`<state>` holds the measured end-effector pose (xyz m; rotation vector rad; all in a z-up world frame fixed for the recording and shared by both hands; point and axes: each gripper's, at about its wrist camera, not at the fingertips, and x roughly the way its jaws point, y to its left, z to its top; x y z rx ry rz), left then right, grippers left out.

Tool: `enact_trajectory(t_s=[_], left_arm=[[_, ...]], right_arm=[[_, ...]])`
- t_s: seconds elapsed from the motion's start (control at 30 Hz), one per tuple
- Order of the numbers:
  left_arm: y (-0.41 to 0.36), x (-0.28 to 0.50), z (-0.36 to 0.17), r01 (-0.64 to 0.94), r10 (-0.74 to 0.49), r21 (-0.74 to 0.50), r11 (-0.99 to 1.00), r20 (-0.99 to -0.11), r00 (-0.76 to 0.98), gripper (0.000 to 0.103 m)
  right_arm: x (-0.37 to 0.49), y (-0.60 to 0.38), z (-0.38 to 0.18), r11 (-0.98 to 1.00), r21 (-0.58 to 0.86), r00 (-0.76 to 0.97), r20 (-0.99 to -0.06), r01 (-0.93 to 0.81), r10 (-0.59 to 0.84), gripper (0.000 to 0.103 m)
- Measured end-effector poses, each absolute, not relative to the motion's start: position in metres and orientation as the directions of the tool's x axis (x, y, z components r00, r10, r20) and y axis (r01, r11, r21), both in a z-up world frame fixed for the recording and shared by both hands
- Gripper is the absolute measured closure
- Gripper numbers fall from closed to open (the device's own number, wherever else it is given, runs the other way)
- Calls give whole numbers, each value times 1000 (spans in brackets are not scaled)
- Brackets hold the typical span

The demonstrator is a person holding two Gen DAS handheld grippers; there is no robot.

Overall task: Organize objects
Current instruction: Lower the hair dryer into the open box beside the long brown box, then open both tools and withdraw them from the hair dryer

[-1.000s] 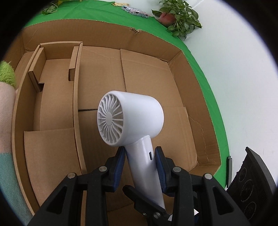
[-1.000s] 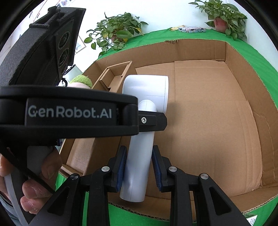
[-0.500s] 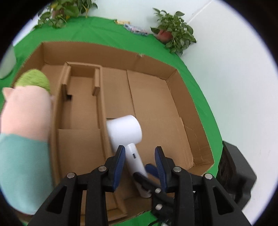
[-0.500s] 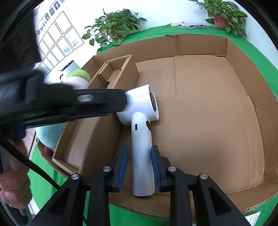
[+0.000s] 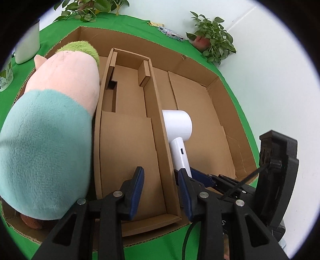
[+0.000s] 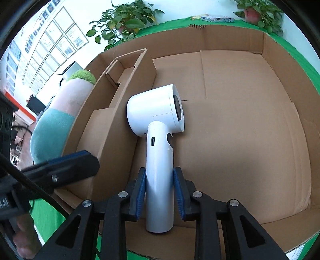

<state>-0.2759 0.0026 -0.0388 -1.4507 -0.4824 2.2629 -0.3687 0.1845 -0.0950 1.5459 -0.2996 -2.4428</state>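
Right gripper (image 6: 160,192) has its fingers (image 6: 140,192) clamped on the white dryer's (image 6: 158,128) handle, head down in the box's (image 6: 250,128) big compartment, right beside the cardboard insert (image 5: 128,148). Left gripper (image 5: 161,192) hangs over the insert wall, fingers (image 5: 137,190) narrowly apart, holding nothing. The plush toy (image 5: 50,128) lies in the far-left slot.

White wall (image 5: 270,60); potted plants (image 6: 128,18)

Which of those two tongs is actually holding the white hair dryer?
The right tongs: their blue pads press both sides of the hair dryer handle. The left tongs hold nothing, just straddling the cardboard divider.
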Motion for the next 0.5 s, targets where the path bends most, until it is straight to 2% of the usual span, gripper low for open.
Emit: enact_trajectory(t_s=[0.33,0.37,0.4,0.43,0.5], left_arm=[[4,-269,-38,-156,494,-472,-867,-777,-391,69],[4,-267,-35,-155,478,-456,-876,-782,-401,69],[3,-263,-32,-157,469,-446,-881,-778,-419,69],[1,-259,-27,-163,466,-442,-882,-769,-437,69],[-2,-247,-12,-163,414,-389,-907,-751,-515,69]], right_arm=[[-369,172,-99,-951,299,-397,-865,83,-306,74],[-363,174,-92,-954,287,-419,-858,90,-298,71],[-358,176,-85,-959,270,-444,-851,89,-281,56],[-351,179,-77,-965,248,-479,-839,85,-258,48],[-331,189,-57,-976,206,-581,-786,76,-211,17]])
